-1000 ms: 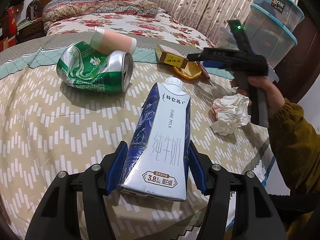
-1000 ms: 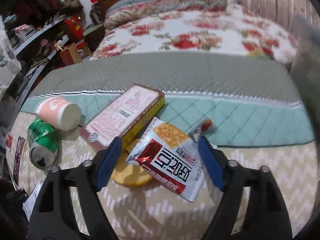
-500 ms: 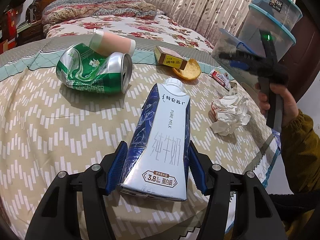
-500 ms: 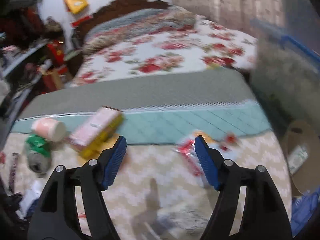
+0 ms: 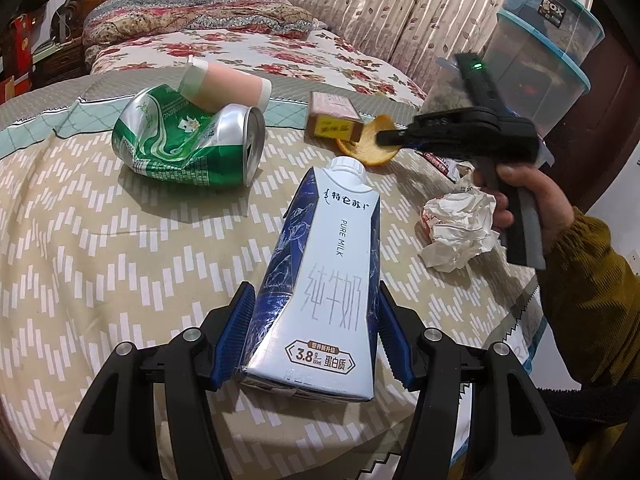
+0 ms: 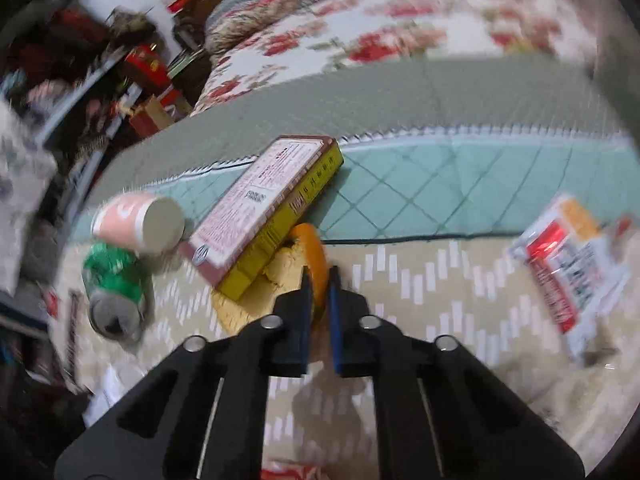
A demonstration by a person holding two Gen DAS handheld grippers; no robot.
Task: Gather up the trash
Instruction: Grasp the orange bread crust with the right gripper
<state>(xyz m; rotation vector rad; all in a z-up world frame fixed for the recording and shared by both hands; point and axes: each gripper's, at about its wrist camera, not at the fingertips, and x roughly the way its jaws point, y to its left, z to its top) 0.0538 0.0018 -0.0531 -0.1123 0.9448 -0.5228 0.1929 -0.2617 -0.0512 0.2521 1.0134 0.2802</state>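
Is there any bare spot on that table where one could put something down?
Yes: the zigzag cloth left of the milk carton and in front of the crushed green can is bare. The far right is crowded: box, orange peel, crumpled paper, snack wrapper.

— Where can you pass on the tabletop [image 5: 80,248]?
— Your nine o'clock side lies bare. At eleven the crushed can [image 5: 188,140] blocks you; at two, the crumpled paper [image 5: 460,228].

Floral bed [image 5: 240,52], curtains [image 5: 380,8] and stacked plastic bins [image 5: 552,40] behind.
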